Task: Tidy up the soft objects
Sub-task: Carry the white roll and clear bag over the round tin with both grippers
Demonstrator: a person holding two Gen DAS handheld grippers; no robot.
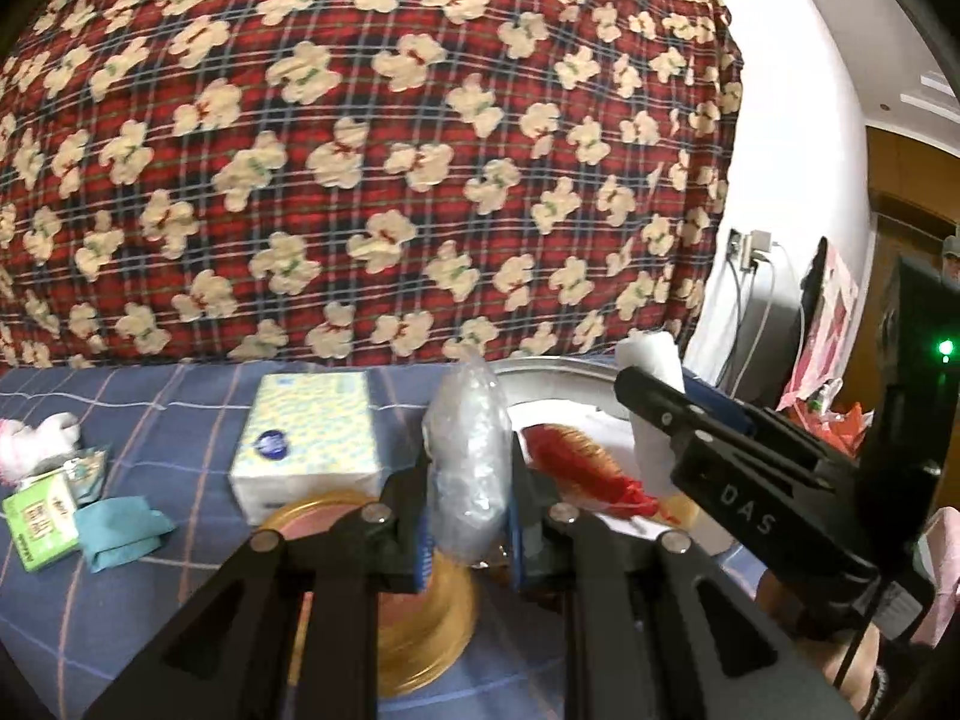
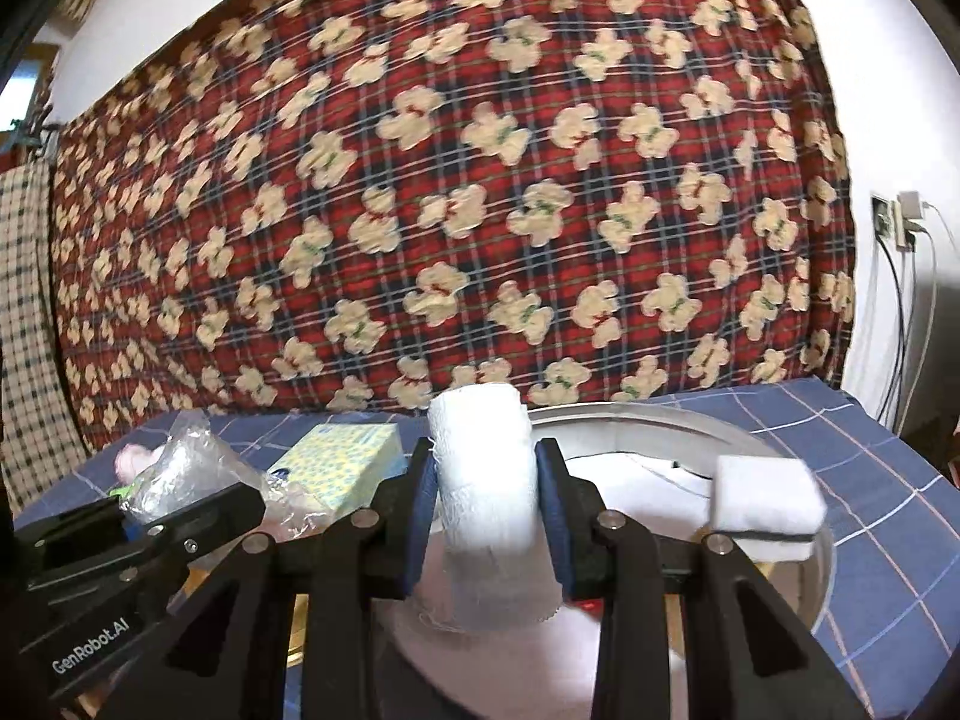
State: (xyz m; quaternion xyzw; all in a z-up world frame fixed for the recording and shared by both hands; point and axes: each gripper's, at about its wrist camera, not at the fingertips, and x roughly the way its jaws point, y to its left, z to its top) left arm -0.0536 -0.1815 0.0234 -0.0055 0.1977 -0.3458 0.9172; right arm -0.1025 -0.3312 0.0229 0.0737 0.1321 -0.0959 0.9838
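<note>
tongs first: my left gripper (image 1: pixel 470 516), bottom centre of its frame, pinches a crumpled clear plastic bag (image 1: pixel 471 456) upright between its pads. my right gripper (image 2: pixel 486 516) clamps a white gauze roll (image 2: pixel 485 474) the same way, above the round metal tray (image 2: pixel 690 420). a white foam block (image 2: pixel 762 507) sits at the tray's right. left of centre, a tissue pack (image 1: pixel 309 450) lies on the blue checked cloth (image 1: pixel 150 402).
</note>
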